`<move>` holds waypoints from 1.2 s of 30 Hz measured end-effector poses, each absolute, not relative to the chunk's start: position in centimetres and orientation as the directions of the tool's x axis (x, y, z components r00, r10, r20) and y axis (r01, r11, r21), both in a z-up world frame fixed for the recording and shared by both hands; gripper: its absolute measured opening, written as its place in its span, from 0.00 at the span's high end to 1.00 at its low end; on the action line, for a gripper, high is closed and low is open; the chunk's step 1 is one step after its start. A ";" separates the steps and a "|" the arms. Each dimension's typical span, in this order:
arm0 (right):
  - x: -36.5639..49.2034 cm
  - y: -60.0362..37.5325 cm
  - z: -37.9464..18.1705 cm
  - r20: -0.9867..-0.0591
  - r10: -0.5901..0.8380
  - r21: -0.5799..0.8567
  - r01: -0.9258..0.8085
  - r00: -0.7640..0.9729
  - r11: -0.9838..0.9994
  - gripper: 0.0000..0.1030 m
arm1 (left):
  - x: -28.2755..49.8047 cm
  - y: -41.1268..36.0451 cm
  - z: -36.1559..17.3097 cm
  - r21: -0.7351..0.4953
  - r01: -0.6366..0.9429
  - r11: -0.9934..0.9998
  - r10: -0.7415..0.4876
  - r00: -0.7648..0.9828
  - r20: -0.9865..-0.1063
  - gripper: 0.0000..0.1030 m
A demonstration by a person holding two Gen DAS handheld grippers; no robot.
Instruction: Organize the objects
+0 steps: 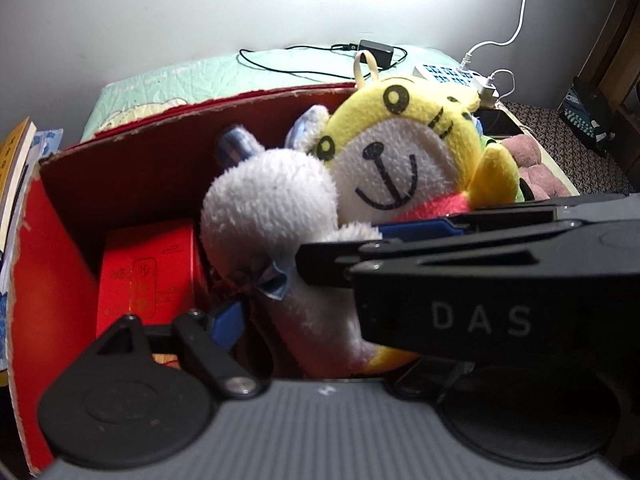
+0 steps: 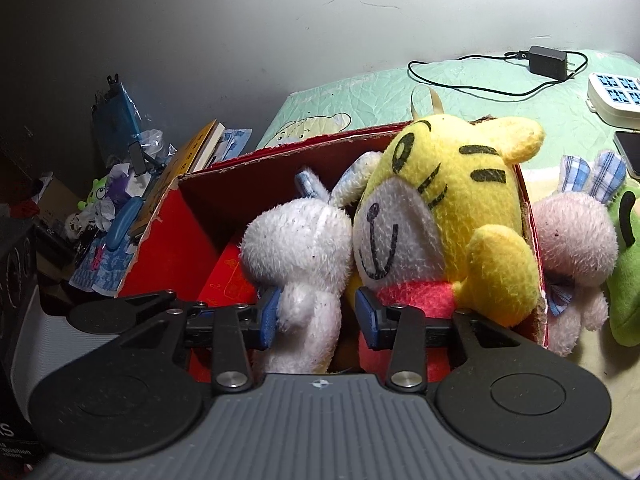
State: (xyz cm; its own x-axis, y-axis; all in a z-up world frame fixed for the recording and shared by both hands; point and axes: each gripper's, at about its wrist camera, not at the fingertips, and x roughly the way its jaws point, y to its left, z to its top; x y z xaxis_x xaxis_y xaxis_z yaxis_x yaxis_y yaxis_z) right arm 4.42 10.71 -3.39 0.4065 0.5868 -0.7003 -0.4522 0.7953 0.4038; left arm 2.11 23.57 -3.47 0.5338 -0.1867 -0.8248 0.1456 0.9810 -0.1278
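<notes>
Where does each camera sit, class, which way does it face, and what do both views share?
Left wrist: on the left claw, looking down into the red box; its own claw and the right claw's body show.
Right wrist: on the right claw, facing the box from its open side; its blue pads flank the white bunny.
Shared: box, bunny, yellow tiger, black charger.
</notes>
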 end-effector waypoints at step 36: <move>2.2 7.1 -2.4 -0.623 0.648 0.504 -0.409 0.438 0.761 0.56 | 1.6 23.4 -3.2 -0.095 0.085 0.992 -0.125 0.522 -0.844 0.09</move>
